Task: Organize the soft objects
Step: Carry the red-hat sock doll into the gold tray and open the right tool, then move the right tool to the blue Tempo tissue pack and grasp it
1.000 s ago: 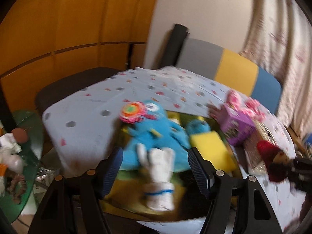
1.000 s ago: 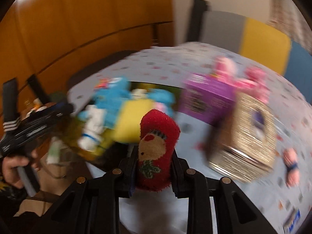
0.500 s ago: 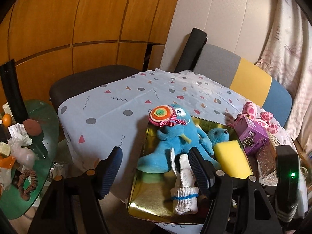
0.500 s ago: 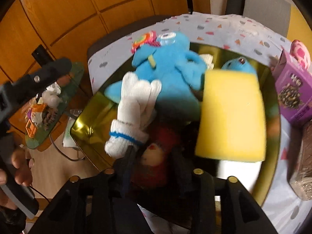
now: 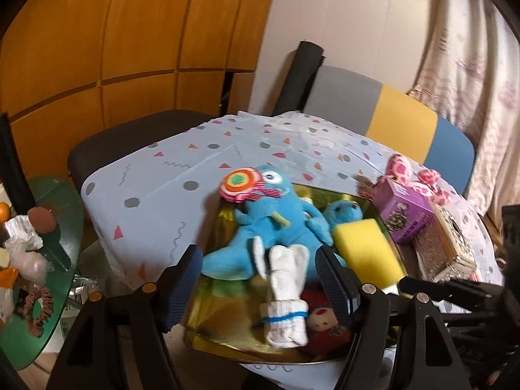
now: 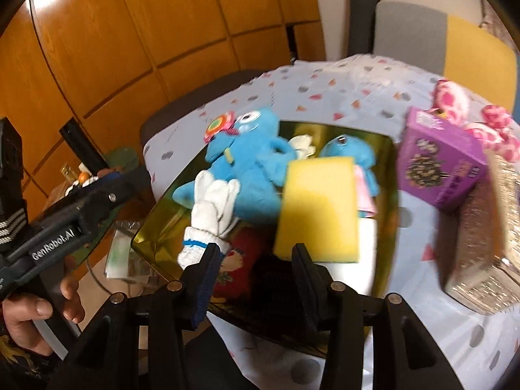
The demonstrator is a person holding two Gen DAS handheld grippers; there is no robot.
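The red stuffed toy point(image 6: 235, 268) lies in the near part of the gold tray point(image 6: 156, 224), just in front of the right gripper point(image 6: 253, 253). Its fingers have just been opening and now stand apart; the toy is below and a little left of the gap, and the pads do not press it. In the left wrist view the same toy point(image 5: 325, 321) shows a small pale face and sits beside the rolled white glove point(image 5: 286, 295).

The left gripper point(image 5: 256, 282) has its fingers wide open above the tray point(image 5: 208, 321); the white glove and the toy lie under the gap between them, not pressed by either pad.

The tray is shiny like a gold mirror, with a raised rim, and it stands on a table covered by a pale blue cloth point(image 5: 182, 175) with small triangles and dots. Inside are a large blue plush monster point(image 6: 250, 169) with a round rainbow patch, a smaller blue plush point(image 6: 351, 149), and a flat yellow sponge point(image 6: 318, 208), rectangular and porous. The glove point(image 6: 211, 208) is knitted, with a blue band at the cuff. To the right of the tray, on the cloth, stand a purple carton box point(image 6: 442, 162) and a glittery box point(image 6: 484, 247), with a pink spotted plush point(image 6: 455, 97) behind them.
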